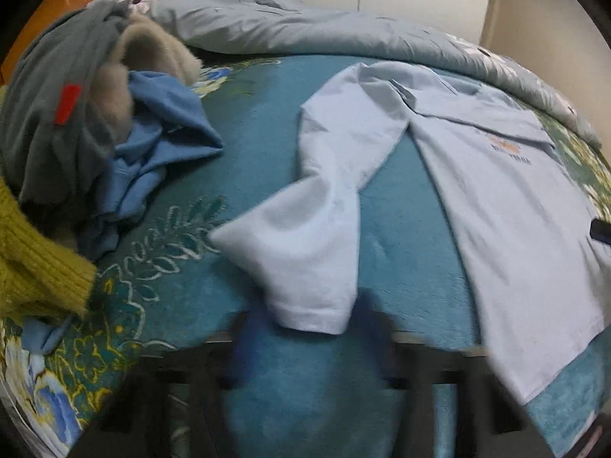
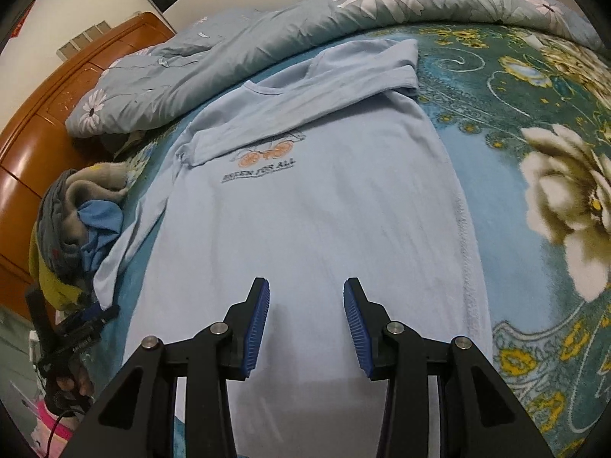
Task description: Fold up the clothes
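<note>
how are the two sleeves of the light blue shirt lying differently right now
The right-side sleeve is folded flat across the chest of the light blue shirt, covering the top of the print. The left-side sleeve stretches out off the body over the teal blanket, its cuff at the left gripper, which looks closed on it, though blurred. The folded one lies smooth; the outstretched one is twisted. Same fabric, both long.

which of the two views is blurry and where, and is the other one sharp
Left wrist view: motion blur smears the left gripper and the light blue shirt sleeve cuff at its fingers; the edges bend with fisheye. Right wrist view: sharp, right gripper crisp, shirt print readable.
</note>
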The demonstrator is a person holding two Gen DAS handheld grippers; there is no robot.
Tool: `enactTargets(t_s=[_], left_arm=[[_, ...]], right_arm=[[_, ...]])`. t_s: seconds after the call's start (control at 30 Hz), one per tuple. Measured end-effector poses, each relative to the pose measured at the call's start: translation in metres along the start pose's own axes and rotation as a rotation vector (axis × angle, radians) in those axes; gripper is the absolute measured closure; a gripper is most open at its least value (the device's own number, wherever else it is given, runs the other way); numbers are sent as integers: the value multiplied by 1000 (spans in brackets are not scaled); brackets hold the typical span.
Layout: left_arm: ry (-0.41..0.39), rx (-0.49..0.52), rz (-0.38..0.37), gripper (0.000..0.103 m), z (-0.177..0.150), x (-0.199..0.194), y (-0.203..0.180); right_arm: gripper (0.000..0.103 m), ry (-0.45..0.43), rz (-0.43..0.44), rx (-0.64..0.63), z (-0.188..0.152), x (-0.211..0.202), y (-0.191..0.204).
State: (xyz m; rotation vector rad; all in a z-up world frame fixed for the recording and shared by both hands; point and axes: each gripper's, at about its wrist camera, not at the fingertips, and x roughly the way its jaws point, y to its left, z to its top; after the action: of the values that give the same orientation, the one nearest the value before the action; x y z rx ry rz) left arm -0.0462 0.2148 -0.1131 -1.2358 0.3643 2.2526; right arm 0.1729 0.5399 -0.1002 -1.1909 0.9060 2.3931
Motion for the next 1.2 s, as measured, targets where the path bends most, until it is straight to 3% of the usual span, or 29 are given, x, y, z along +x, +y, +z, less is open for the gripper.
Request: enactTargets(t_s=[0.1, 0.23, 0.33, 0.4, 0.5, 0.6, 0.7, 0.8, 0.93, 1.2], left_arm=[[-33, -34, -35, 97, 9, -12, 14], [-167, -243, -171, 97, 36, -45, 59], [-221, -345, -96, 97, 55, -54, 84], [-190, -364, -21, 96, 63, -46, 90], [-127, -435, -27, 96, 60, -31, 99], [-140, -487, -35, 96, 52, -30, 111], [-149, -474, -60, 97, 50, -36, 112], [-168, -447, -152, 97, 61, -48, 102], [-179, -429, -387, 97, 97, -67, 81], [-218, -285, -700, 97, 220, -112, -14]], right_arm=[[61, 6, 4, 37, 0, 2, -5], [61, 11, 5, 29, -2, 3, -3], [61, 18, 3, 36, -3, 5, -4], [61, 18, 6, 46, -3, 7, -6], [61, 16, 7, 42, -4, 6, -6], [61, 18, 13, 40, -5, 6, -7], [61, 18, 14, 38, -5, 7, -7], [61, 17, 16, 33, -4, 7, -7], [61, 18, 34, 35, -4, 5, -10], [61, -29, 22, 52, -2, -11, -28]])
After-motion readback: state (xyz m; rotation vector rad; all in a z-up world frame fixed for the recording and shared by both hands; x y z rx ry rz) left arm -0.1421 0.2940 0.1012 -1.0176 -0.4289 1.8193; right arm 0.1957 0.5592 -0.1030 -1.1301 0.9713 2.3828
